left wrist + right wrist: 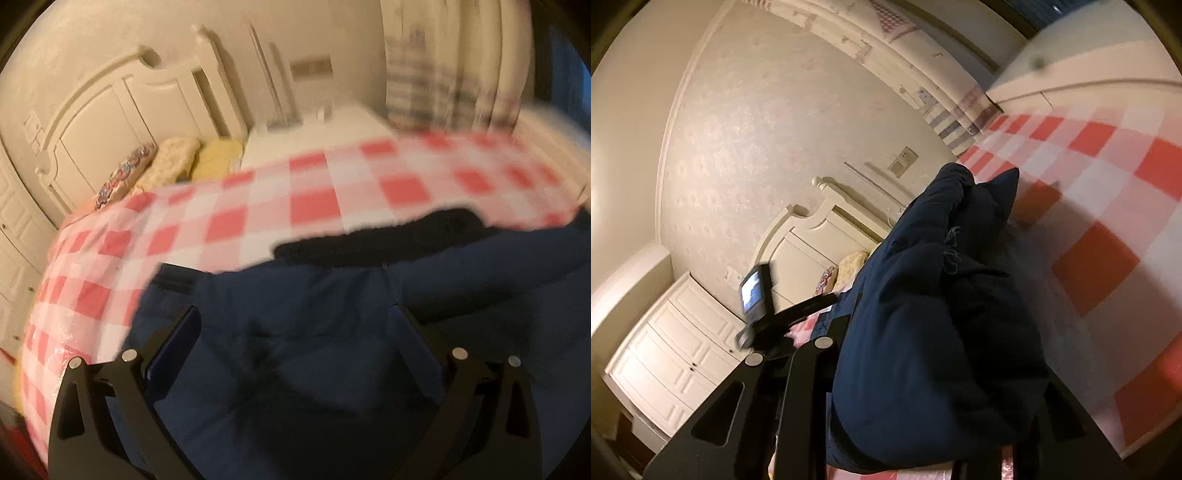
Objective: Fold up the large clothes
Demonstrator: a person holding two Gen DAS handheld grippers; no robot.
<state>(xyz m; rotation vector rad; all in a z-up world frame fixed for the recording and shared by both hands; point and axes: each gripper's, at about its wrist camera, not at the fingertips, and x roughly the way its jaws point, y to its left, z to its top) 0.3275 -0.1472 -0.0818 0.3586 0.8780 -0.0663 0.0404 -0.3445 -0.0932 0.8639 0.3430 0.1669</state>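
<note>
A bulky navy padded garment (332,350) lies on the checked bed cover, with a black lining or collar (388,236) along its far edge. My left gripper (295,314) hovers over it with its fingers (177,343) wide apart; the blue inner pad shows bare, so it is open. In the right wrist view a thick bunch of the navy garment (934,332) fills the space between the jaws and stands up from the bed. My right gripper (942,354) is shut on it, one finger hidden under the fabric. The left tool's small screen (752,291) shows on the left, just beyond the garment.
The bed carries a red-and-white checked cover (314,192). A cream headboard (110,122) and several pillows (173,162) are at its far left. A white bedside unit (314,136) and a striped curtain (436,81) stand behind. White cabinets (676,354) line the wall.
</note>
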